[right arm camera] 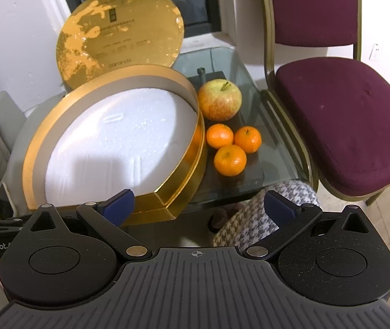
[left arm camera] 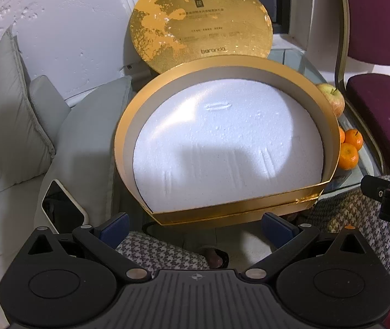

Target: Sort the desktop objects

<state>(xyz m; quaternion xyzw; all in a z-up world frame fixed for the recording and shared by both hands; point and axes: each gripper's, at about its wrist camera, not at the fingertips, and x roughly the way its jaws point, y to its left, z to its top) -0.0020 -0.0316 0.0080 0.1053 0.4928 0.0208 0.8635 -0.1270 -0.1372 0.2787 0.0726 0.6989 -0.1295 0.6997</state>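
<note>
A round gold box (left arm camera: pixel 327 126) (right arm camera: pixel 34 159) with a white foam floor sits open on a small glass table (right arm camera: pixel 274 137). Its gold lid (left arm camera: pixel 203 19) (right arm camera: pixel 118 35) leans upright behind it. To the right of the box lie an apple (right arm camera: pixel 219 100) (left arm camera: pixel 333 97) and three mandarins (right arm camera: pixel 230 159) (left arm camera: pixel 348 155). My left gripper (left arm camera: pixel 195 223) is open just in front of the box's flat front wall, holding nothing. My right gripper (right arm camera: pixel 197 201) is open too, at the table's front edge, near the box's front right corner.
A purple padded chair (right arm camera: pixel 345 120) (left arm camera: pixel 381 104) stands right of the table. Grey cushions (left arm camera: pixel 8 115) and a phone (left arm camera: pixel 63 205) lie at the left by a white wall. A person's houndstooth-clad legs (right arm camera: pixel 252 219) are below the grippers. A dark base shows under the glass.
</note>
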